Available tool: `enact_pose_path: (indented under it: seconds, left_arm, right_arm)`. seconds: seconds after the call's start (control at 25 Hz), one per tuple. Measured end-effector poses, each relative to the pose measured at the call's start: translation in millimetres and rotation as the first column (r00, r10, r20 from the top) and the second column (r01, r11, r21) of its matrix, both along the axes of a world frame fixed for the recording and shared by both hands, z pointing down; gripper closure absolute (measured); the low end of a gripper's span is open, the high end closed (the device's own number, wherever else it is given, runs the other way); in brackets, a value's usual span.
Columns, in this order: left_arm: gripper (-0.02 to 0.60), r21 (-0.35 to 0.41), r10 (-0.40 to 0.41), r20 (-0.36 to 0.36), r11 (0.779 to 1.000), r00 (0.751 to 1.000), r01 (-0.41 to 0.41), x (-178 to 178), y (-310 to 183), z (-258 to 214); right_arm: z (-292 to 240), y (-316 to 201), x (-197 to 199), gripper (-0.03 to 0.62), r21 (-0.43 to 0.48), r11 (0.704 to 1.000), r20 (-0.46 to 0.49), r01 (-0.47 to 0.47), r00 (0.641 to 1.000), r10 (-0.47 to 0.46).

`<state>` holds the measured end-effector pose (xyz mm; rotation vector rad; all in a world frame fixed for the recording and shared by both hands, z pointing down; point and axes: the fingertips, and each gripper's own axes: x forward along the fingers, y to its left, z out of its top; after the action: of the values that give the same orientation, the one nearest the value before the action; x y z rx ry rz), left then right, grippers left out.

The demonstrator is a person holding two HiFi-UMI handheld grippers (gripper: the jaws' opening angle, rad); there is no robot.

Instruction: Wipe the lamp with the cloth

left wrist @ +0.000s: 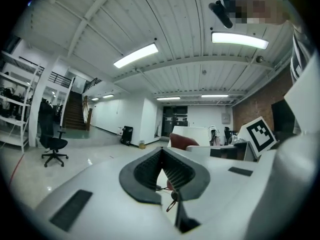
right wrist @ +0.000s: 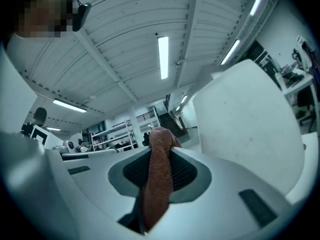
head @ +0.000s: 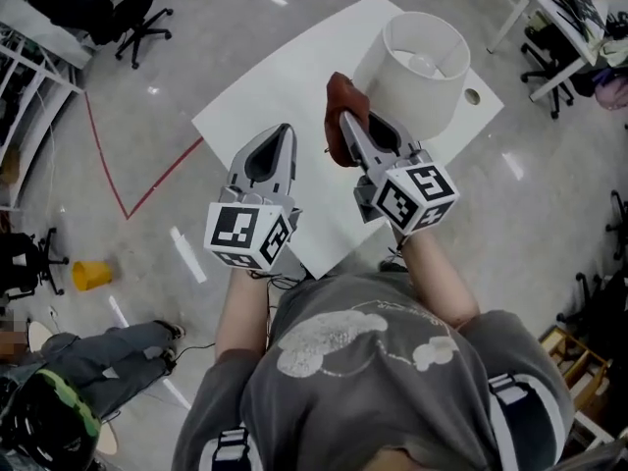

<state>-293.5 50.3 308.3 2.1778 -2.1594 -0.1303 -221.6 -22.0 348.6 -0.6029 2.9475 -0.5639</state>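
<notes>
Grips a rust-brown cloth (right wrist: 159, 179) tight in the right tool (right wrist: 161, 134), one end bunched above the tips and the rest trailing down between the jaws. Carries it up to the left side of the white lampshade (head: 417, 77), just beside the wall. Cannot tell from the head view whether fabric and shade meet; in the right gripper view, looks like a thin gap.

Stands on the far right part of the white counter (head: 285, 86), shade open at the top with the bulb (head: 422, 64) showing inside.

Holds the left tool (left wrist: 161, 151) pinched together on nothing, raised over the bare counter and apart from both the lamp and the cloth.

Reads as the approach to the wipe, with the cloth in hand and the rubbing itself probably not yet begun.

Calls next for closing that last gap, laying the bunched end flat against the shade wall and sweeping along its curve. Needs light pressure only, since a shade like this probably tips or turns easily. Could use the idle left tool to steady the far side.
</notes>
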Motion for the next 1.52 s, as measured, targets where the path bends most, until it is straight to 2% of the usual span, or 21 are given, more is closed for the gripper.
enact_pose_path:
  seconds: [0.24,0.4,0.72,1.16,1.52]
  left_arm:
    - [0.574,0.023,0.136,0.008,0.99,0.991,-0.136,-26,-28,-11]
    - [0.574,0.035,0.231,0.02,0.972,0.973,-0.232,-32,-49,-17]
    - [0.574,0.051,0.355,0.011,0.933,0.935,-0.355,-37,-79,-21]
    - [0.574,0.027,0.408,-0.024,0.913,0.913,-0.407,-35,-91,-6]
    - [0.574,-0.018,0.405,-0.059,0.913,0.912,-0.407,-31,-79,21]
  right_arm:
    - [-20,-16,-14,0.508,0.009,0.981,0.038,-0.194,0.98,0.194]
    - [-35,-35,-17,0.508,0.006,0.944,0.065,-0.331,0.942,0.33]
    - [-59,-70,-16,0.508,-0.043,0.857,0.119,-0.514,0.849,0.516]
    - [-47,-81,-6,0.508,-0.098,0.805,0.126,-0.584,0.796,0.593]
    - [-8,-63,-2,0.508,-0.108,0.806,0.031,-0.582,0.809,0.588]
